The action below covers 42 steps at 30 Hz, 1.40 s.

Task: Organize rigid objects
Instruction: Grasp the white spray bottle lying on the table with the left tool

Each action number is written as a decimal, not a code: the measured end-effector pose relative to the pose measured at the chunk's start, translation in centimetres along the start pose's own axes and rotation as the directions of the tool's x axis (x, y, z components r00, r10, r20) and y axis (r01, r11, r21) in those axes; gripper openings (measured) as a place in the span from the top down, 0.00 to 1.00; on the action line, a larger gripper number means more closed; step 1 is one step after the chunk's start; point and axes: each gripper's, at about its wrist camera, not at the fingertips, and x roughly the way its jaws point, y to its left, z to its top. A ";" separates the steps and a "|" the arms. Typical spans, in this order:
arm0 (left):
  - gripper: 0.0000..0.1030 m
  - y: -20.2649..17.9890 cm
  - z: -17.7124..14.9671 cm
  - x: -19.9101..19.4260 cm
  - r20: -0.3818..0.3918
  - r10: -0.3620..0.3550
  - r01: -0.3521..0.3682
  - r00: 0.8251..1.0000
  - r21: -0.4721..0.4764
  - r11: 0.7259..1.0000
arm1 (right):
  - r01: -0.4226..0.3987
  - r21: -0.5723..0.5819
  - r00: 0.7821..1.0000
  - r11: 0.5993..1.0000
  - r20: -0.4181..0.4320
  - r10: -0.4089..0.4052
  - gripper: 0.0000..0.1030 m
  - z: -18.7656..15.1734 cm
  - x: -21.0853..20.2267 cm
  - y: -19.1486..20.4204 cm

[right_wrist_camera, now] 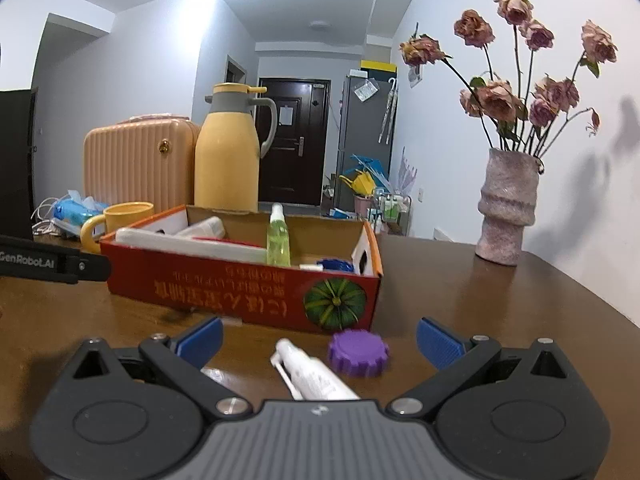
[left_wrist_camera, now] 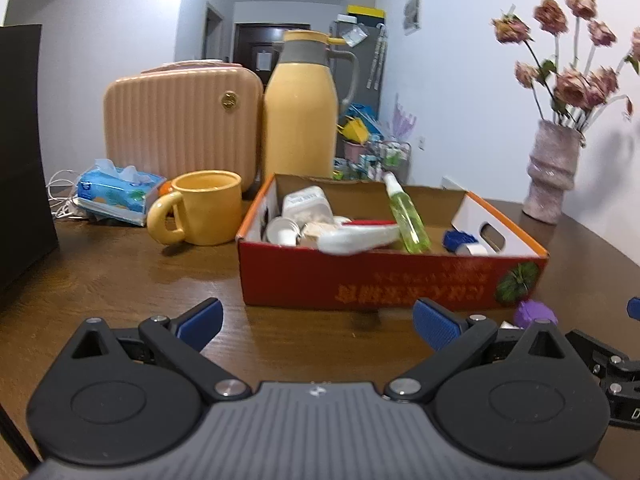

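Collection step: the right gripper (right_wrist_camera: 318,340), spread wide, frames a white tube (right_wrist_camera: 316,374) and, at one o'clock, a purple cap (right_wrist_camera: 358,353) — the next move calls for closing on one, then lifting it into the cardboard box (right_wrist_camera: 240,280). Left gripper (left_wrist_camera: 318,322) is spread too — empty.

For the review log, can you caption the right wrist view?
Open right gripper poised over white tube and purple cap before the red box.

Bare brown wooden tabletop (left_wrist_camera: 120,280) before the red cardboard box (left_wrist_camera: 360,280); yellow ceramic mug (left_wrist_camera: 204,208) just left, white tube (right_wrist_camera: 316,376) and purple ridged cap (right_wrist_camera: 358,353) blocking near right.
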 end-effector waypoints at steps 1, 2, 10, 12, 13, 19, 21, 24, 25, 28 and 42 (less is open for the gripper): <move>0.00 -0.1 -0.2 0.0 -0.008 -0.007 0.007 1.000 0.006 1.000 | 0.001 0.002 1.000 1.000 -0.007 -0.001 0.00 -0.3 -0.2 -0.2; 0.00 -0.2 -0.4 -0.1 -0.015 -0.016 0.016 1.000 0.011 1.000 | 0.002 0.007 1.000 1.000 -0.014 -0.002 0.00 -0.6 -0.5 -0.3; 0.00 -1.3 -0.9 0.3 -0.062 -0.116 0.118 0.991 0.041 0.992 | 0.036 0.062 0.999 0.997 -0.022 -0.035 0.00 -1.2 -1.5 -2.3; 0.00 -1.9 -1.0 0.7 -0.093 -0.154 0.160 0.984 0.056 0.986 | 0.056 0.077 0.998 0.995 -0.020 -0.054 0.00 -1.2 -1.6 -3.0; 0.00 -2.3 -1.1 0.9 -0.105 -0.171 0.178 0.980 0.062 0.982 | 0.068 0.087 0.998 0.994 -0.020 -0.066 0.00 -1.2 -1.7 -3.4; 0.00 -5.3 -0.9 1.6 -0.147 -0.269 0.287 0.952 0.122 0.950 | 0.143 0.153 0.990 0.978 -0.033 -0.140 0.00 -1.3 -1.5 -6.2; 0.00 -6.4 -0.8 1.8 -0.160 -0.307 0.329 0.938 0.141 0.934 | 0.169 0.164 0.986 0.972 -0.042 -0.164 0.00 -1.4 -1.3 -7.0; 0.00 -8.3 -0.9 2.0 -0.175 -0.336 0.366 0.925 0.182 0.912 | 0.201 0.183 0.979 0.962 -0.054 -0.194 0.00 -1.6 -1.1 -8.2; 0.00 -8.9 -0.9 2.1 -0.181 -0.340 0.373 0.923 0.196 0.907 | 0.212 0.189 0.977 0.959 -0.060 -0.204 0.00 -1.6 -0.9 -8.5; 0.00 -10.5 -1.1 2.5 -0.198 -0.357 0.397 0.913 0.231 0.888 | 0.242 0.213 0.970 0.947 -0.080 -0.230 0.00 -1.8 -0.5 -9.7; 0.00 -14.9 -1.9 5.8 -0.310 -0.413 0.503 0.857 0.321 0.803 | 0.280 0.326 0.958 0.903 -0.151 -0.243 0.00 -3.1 0.9 -12.1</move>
